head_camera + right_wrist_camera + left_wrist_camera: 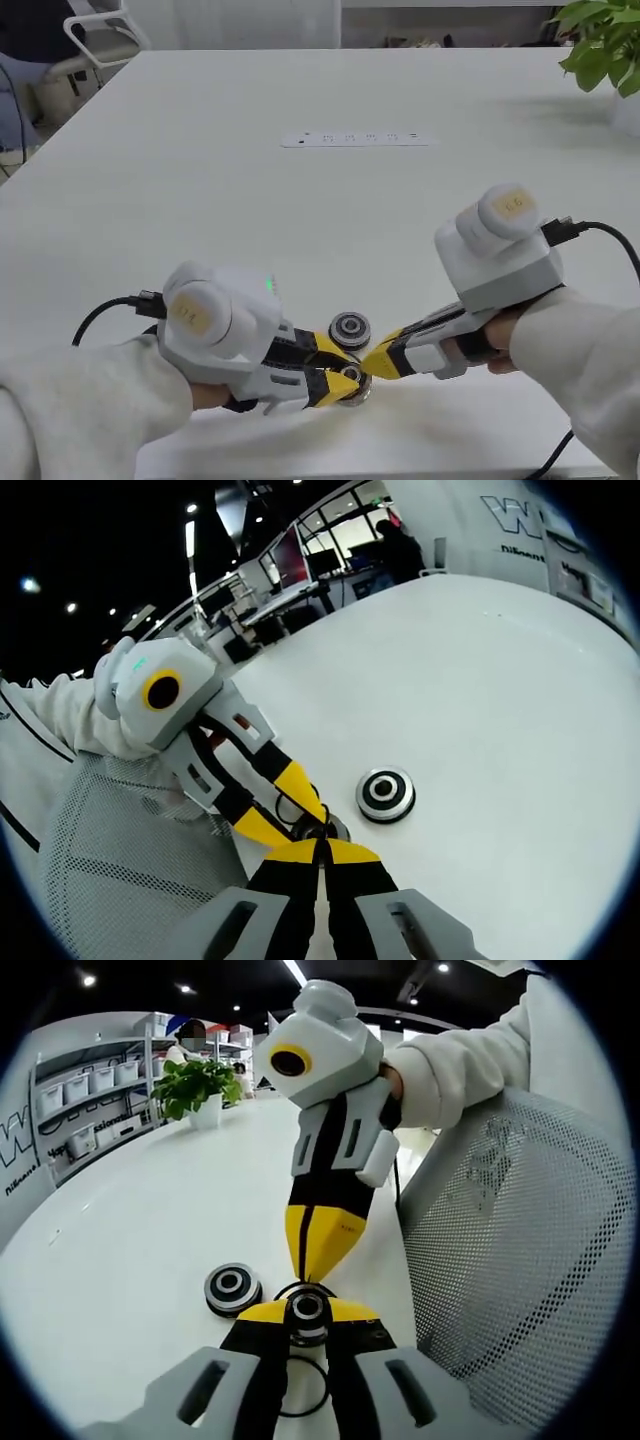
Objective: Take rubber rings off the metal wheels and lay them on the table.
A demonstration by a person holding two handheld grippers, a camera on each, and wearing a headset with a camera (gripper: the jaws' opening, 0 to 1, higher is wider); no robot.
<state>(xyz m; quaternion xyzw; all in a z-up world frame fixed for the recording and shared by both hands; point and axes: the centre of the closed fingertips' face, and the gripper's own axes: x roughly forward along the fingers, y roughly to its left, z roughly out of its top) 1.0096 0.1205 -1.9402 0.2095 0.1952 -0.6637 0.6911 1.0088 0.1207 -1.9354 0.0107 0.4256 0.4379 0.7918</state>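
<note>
White tabletop (pixel 300 200). Left gripper (pixel 342 366) jaws pinch a metal wheel (pixel 307 1312); right gripper (pixel 322 842) jaws, pressed together, pinch its rubber ring (pixel 284 1291). Second wheel (pixel 350 326) lies beside.

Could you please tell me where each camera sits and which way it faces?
Head view: on the person's head, looking forward and down at the white table; pale sleeves, left tongs and right tongs show.
Left gripper view: on the left tongs, looking along jaws shut on a small metal wheel, towards the right tongs and sleeve.
Right gripper view: on the right tongs, looking back at the left tongs and sleeve.
Shared: all three show the second black-rimmed metal wheel lying free.
</note>
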